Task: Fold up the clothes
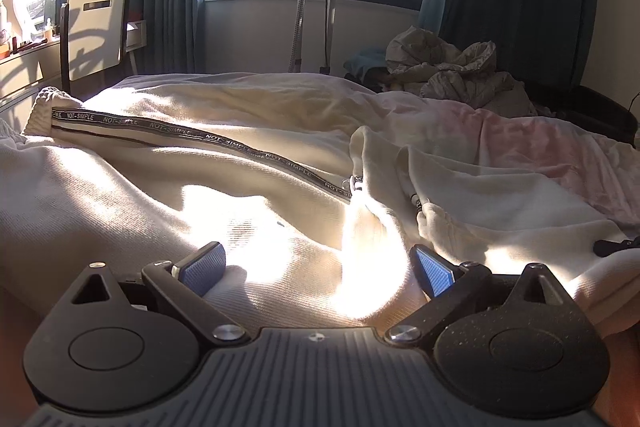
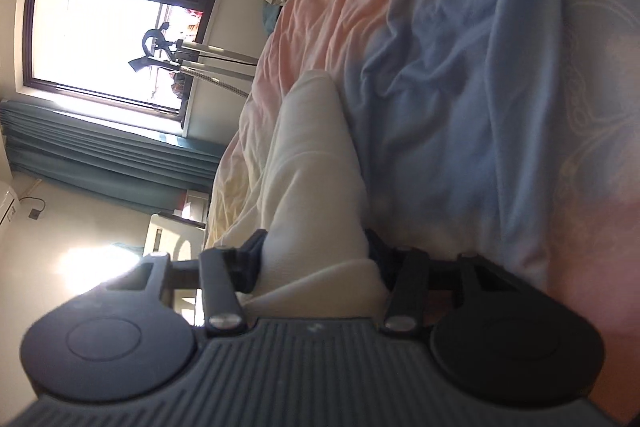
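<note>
A cream zip-up jacket [image 1: 168,183] lies spread on the bed, with a dark "NOT-SIMPLE" zipper tape [image 1: 224,143] running across it and the zipper pull [image 1: 354,183] near the middle. My left gripper [image 1: 318,261] is open just above the jacket's near fabric, blue pads apart, holding nothing. My right gripper [image 2: 316,259] is rolled sideways and shut on a thick fold of the cream jacket [image 2: 308,163], which stretches away from the jaws over the bed.
The bed has a pink and blue sheet [image 2: 440,75]. A crumpled beige quilt [image 1: 452,67] lies at the far right. A garment steamer stand [image 1: 304,3] stands by the window, with a chair [image 1: 96,31] and a desk at the left.
</note>
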`<action>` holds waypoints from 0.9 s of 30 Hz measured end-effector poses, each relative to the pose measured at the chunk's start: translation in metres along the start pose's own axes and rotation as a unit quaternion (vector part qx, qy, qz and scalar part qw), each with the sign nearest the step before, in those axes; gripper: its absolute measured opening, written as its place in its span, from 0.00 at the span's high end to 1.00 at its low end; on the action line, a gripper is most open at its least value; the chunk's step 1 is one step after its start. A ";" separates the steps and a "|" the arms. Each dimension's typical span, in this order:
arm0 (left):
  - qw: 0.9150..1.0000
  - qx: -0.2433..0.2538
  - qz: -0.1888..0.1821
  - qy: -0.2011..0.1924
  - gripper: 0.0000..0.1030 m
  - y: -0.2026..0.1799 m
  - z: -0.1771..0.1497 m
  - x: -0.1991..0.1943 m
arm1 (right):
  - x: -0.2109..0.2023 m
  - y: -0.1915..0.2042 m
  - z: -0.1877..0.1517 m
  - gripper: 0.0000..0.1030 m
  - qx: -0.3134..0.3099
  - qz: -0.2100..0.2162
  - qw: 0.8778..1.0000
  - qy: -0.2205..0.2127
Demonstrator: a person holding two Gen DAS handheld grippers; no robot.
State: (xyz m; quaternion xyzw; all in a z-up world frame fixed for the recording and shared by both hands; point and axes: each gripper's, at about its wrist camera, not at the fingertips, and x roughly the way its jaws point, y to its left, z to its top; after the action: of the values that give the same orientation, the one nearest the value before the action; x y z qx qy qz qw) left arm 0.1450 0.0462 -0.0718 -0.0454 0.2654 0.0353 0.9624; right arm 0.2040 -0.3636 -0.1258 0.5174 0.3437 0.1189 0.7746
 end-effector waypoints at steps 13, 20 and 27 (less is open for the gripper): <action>0.999 0.010 -0.031 0.016 0.04 -0.047 0.028 -0.002 | -0.091 0.082 0.044 0.80 -0.226 -0.037 0.972 -0.051; 0.990 0.064 -0.106 0.067 0.04 -0.158 0.001 0.017 | -0.172 0.047 0.079 0.80 -0.244 -0.040 0.960 -0.129; 0.986 0.082 -0.134 0.062 0.04 -0.215 -0.026 0.017 | -0.216 0.061 0.092 0.80 -0.289 -0.048 0.931 -0.216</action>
State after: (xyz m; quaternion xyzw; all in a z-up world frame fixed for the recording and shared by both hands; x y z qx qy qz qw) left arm 0.1663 -0.1691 -0.0879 -0.0033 0.3178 -0.1187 0.9407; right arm 0.1153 -0.5199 0.0374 0.2676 0.1428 0.0610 0.9509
